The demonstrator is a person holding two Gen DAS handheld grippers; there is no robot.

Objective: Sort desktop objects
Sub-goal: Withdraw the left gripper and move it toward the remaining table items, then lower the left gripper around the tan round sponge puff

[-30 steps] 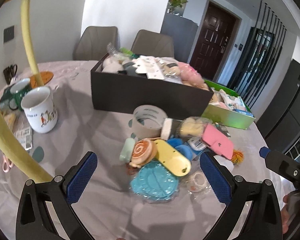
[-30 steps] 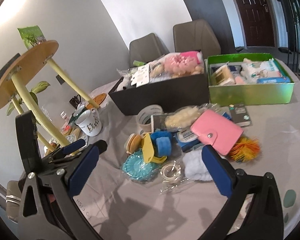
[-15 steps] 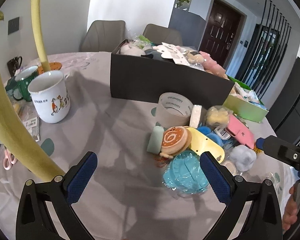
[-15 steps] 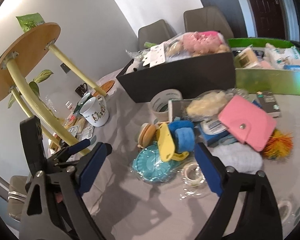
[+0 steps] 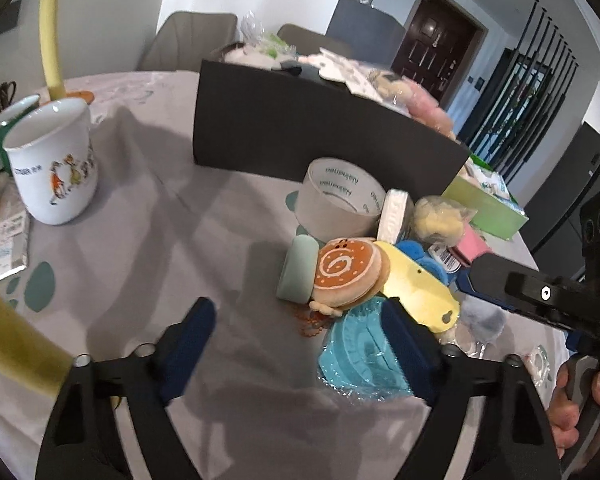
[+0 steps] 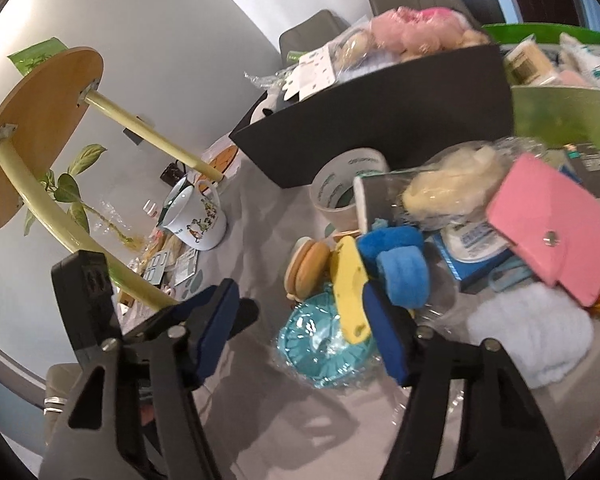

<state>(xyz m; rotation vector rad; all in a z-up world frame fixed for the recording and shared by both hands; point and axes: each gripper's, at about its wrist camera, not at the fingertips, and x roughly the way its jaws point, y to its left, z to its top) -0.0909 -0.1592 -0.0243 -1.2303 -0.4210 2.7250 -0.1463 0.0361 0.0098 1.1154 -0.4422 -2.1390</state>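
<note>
Both grippers have pushed in on the clutter since a second ago, the heap now looming larger. Left gripper hangs with jaws spread and holding nothing, its right pad over a ribbed turquoise disc in crinkled plastic. Right gripper is likewise parted and holding nothing, one blue pad beside a flat yellow plastic tag. On the grey tablecloth lie one round swirl-topped plush, one roll of pale tape, one pink snap wallet, two blue sponges and a white fluffy pad. Two boxes stand behind, a black box and a green box, both crammed. One white cartoon mug sits well apart. Motion blur smears the edges.
</note>
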